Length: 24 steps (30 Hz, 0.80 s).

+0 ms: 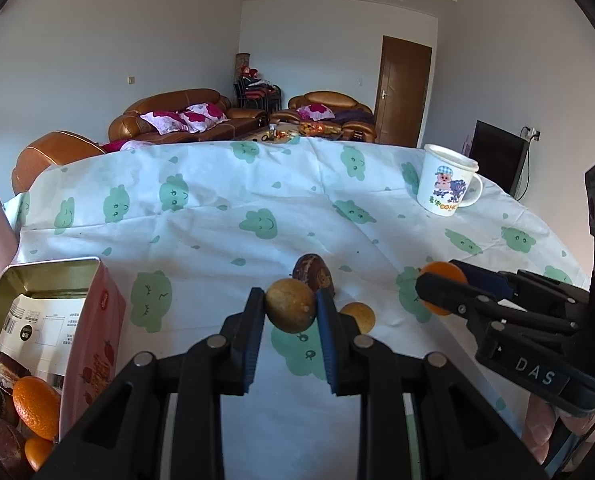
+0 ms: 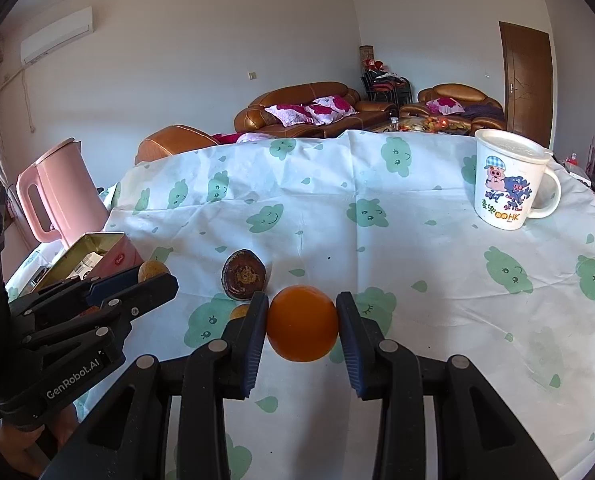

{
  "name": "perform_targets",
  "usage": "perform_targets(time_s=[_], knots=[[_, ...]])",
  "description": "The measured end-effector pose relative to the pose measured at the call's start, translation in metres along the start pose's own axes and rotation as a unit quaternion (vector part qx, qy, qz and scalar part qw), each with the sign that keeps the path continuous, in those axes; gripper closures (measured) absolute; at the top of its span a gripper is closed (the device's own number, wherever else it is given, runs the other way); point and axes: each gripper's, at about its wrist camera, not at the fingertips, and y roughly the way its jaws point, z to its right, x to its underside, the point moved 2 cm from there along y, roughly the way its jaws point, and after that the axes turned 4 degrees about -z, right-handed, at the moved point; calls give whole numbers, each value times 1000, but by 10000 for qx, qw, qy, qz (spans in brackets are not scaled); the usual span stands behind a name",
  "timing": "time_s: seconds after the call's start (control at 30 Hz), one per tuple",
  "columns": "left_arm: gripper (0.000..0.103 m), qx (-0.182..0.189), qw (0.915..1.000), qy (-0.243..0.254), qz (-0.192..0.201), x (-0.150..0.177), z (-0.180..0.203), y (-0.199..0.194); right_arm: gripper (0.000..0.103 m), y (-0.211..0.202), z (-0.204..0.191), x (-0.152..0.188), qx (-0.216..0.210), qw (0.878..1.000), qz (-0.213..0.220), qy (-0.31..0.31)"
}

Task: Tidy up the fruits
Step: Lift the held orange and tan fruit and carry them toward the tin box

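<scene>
With several fruits already in the open tin (image 1: 53,276), the left tongs (image 1: 290,312) are clamped on a brown-yellow fruit (image 1: 290,310) and the right tongs (image 2: 302,328) on an orange (image 2: 302,328), while a dark fruit (image 2: 244,275) and a small yellow fruit (image 1: 360,316) remain on the bench (image 2: 437,300).

Clamped aloft: yellow-brown fruit (image 1: 290,306), orange (image 2: 302,323)

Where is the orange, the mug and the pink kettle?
orange (image 2: 302,328): right wrist view, middle of its peel.
mug (image 2: 501,184): right wrist view, cartoon picture on its side.
kettle (image 2: 63,196): right wrist view, its body.
</scene>
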Motion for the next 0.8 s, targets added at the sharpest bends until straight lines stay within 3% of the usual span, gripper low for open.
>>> perform_targets(time_s=[0.8], knots=[[76, -233, 9982, 83, 549, 2, 3, -22, 66, -22, -9, 1, 38, 9978, 616, -248]])
